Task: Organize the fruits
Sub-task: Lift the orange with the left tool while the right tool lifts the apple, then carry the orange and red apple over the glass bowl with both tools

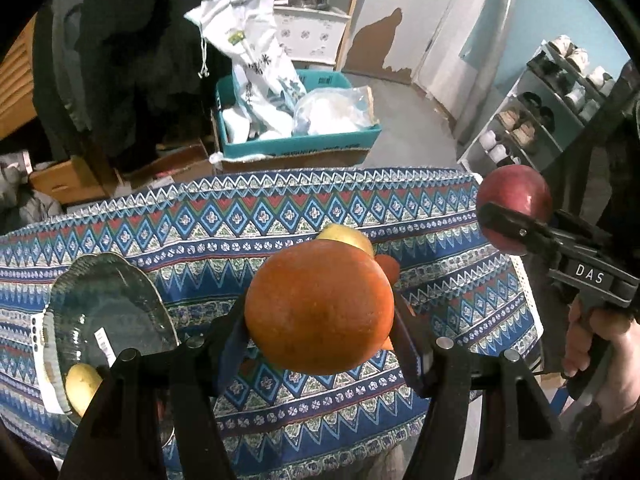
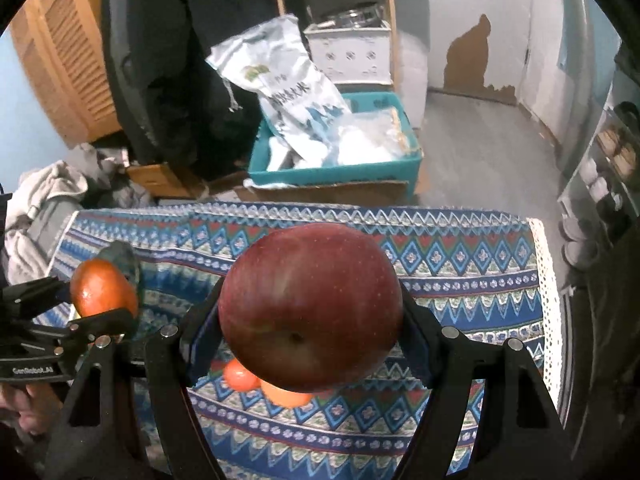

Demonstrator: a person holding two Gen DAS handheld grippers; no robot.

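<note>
My left gripper [image 1: 320,320] is shut on a large orange [image 1: 316,304], held above the patterned tablecloth [image 1: 200,224]. My right gripper [image 2: 310,320] is shut on a dark red apple [image 2: 310,304]; the apple [image 1: 514,208] also shows at the right of the left wrist view. The orange [image 2: 102,288] appears at the left of the right wrist view. A glass plate [image 1: 104,304] lies at the table's left with a yellow fruit [image 1: 82,386] on it. On the cloth lie a yellow fruit [image 1: 348,236] and small orange fruits [image 2: 240,376], partly hidden behind the held fruits.
Beyond the table's far edge stands a teal box [image 1: 296,144] stuffed with white bags on cardboard. A shoe rack [image 1: 540,112] stands at the right, dark hanging clothes [image 1: 132,60] at the back left. A hand [image 1: 600,344] grips the right gripper's handle.
</note>
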